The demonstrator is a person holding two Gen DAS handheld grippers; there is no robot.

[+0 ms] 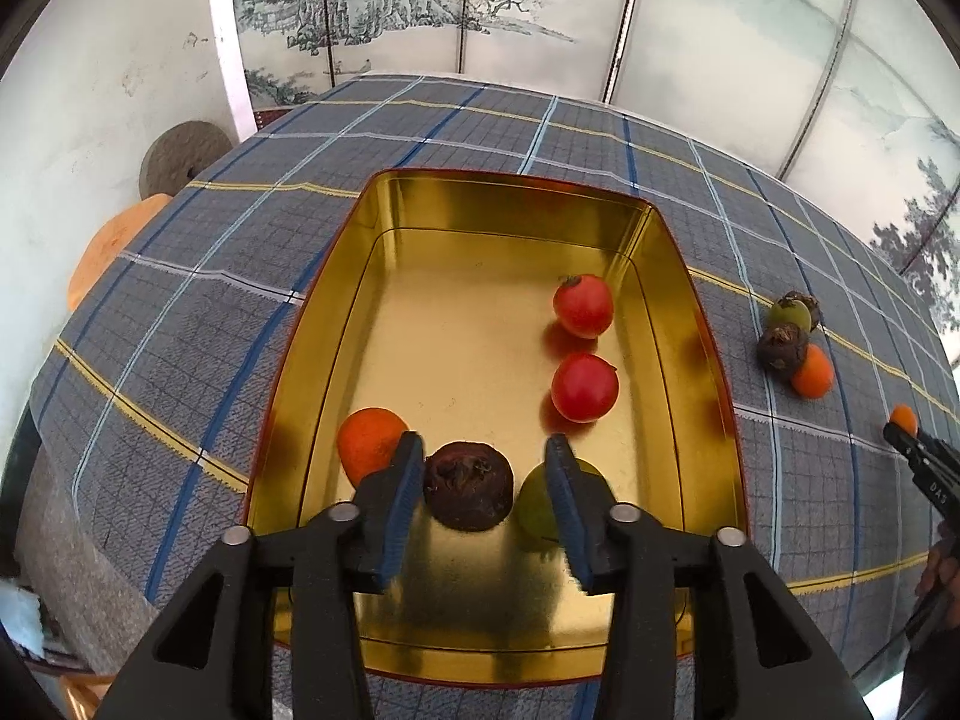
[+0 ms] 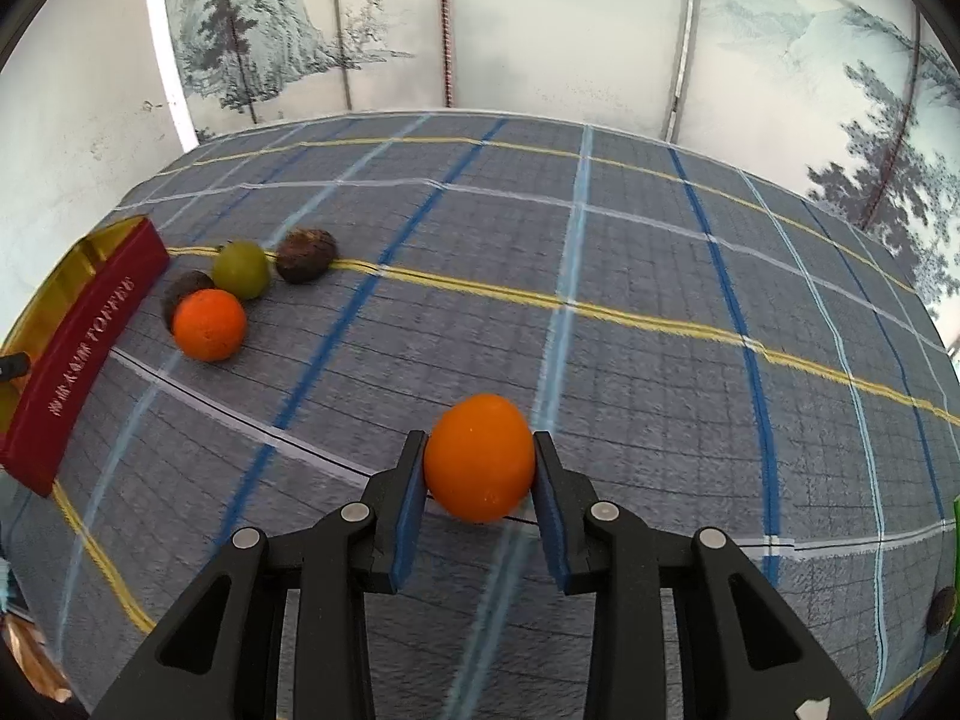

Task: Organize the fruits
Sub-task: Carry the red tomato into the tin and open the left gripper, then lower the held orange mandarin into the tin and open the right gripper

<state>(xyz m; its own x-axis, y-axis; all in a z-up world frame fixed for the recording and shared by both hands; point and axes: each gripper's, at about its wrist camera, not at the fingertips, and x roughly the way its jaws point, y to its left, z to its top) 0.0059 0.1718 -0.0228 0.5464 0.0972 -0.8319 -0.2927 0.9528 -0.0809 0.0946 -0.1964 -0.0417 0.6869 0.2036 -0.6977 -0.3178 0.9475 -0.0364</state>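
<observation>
Gold tin [image 1: 708,324] on the plaid tabletop [image 1: 180,312], holding two red fruits [image 1: 583,306] at far right, an orange fruit [image 1: 367,443] near left, a green fruit [image 1: 540,504] partly hidden. Left claw [image 1: 483,468] spread around a dark brown fruit [image 1: 469,485] lying in the tin, pads apparently clear of it. Right claw [image 2: 480,468] pinching an orange [image 2: 479,457] over the cloth. Four more fruits [image 2: 210,324] clustered just right of the tin.

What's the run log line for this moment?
left gripper: open over brown fruit in tin | right gripper: shut on orange above cloth | four fruits loose beside tin
</observation>
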